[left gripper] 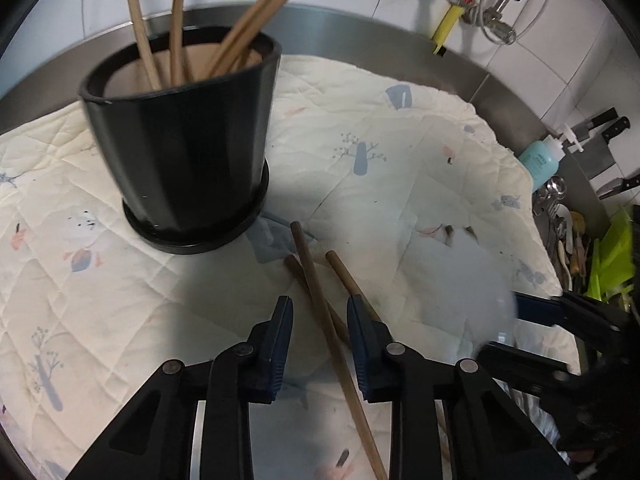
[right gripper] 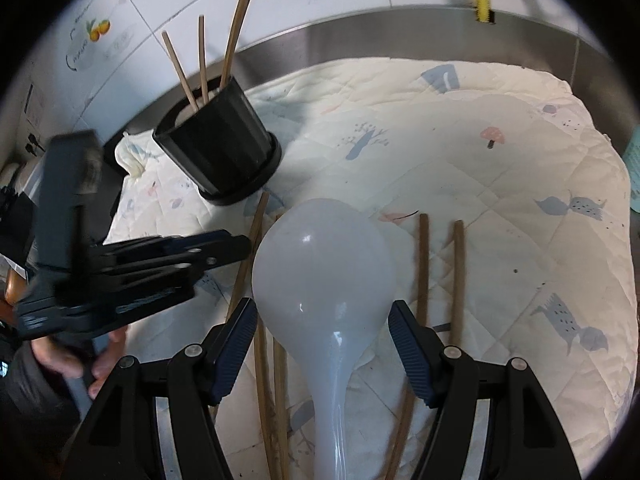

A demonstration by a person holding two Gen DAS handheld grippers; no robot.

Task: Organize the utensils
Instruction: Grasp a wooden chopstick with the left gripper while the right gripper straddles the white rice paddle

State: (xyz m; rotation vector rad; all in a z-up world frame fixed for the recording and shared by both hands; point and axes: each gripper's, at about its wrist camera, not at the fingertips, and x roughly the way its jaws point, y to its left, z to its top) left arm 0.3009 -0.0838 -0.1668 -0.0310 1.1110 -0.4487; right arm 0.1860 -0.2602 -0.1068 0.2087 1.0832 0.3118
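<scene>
Chopsticks point(left gripper: 320, 300) between left hand-held gripper point(left gripper: 318, 320) jaws, untouched

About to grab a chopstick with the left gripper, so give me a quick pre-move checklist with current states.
1. Chopstick between the left gripper's fingers: ok.
2. Only one chopstick in the gap: cannot tell; a second passes underneath.
3. Pads pressing the chopstick: not ok, gaps show either side.
4. Black holder upright with room inside: ok.
5. Right gripper clear of the left's path: ok; it sits off to the side.
6. Right gripper's hold on the white ladle: cannot tell; its fingers flank the bowl, contact unclear.
</scene>
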